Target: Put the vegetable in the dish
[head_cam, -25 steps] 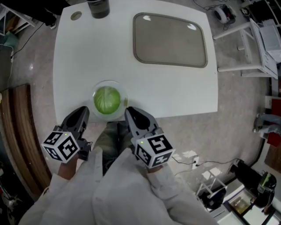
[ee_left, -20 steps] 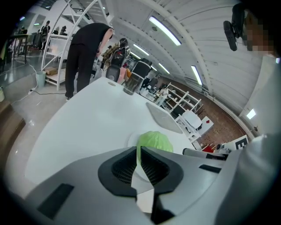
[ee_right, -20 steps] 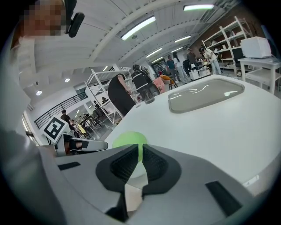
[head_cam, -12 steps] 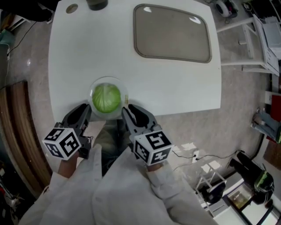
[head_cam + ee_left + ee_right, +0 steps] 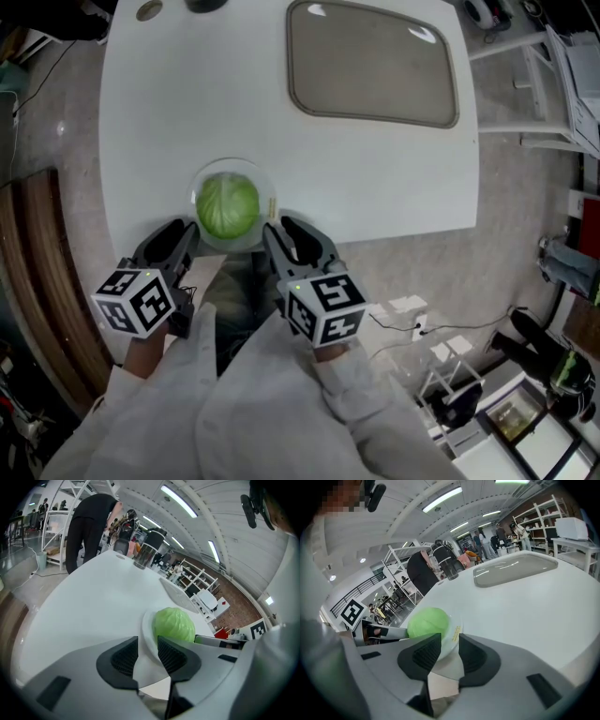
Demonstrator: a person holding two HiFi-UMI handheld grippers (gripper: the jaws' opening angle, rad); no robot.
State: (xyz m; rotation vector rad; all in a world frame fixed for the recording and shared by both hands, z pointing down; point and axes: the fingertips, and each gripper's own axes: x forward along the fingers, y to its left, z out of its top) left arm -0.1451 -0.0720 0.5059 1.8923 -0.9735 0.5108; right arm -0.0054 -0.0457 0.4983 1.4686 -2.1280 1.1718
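1. Since a second ago little has moved: both grippers stay at the dish [image 5: 258, 180], on the near edge of the table [image 5: 187, 94].
2. On my left gripper [image 5: 180, 236] the fingers are nearly together, pinching the dish's left rim.
3. On my right gripper [image 5: 281, 231] the gap is equally narrow, fingers pinching the right rim.
4. The cabbage [image 5: 228, 207] sits inside the dish.

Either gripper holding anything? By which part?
Both hold the dish by its rim: left gripper on its left side, right gripper on its right.
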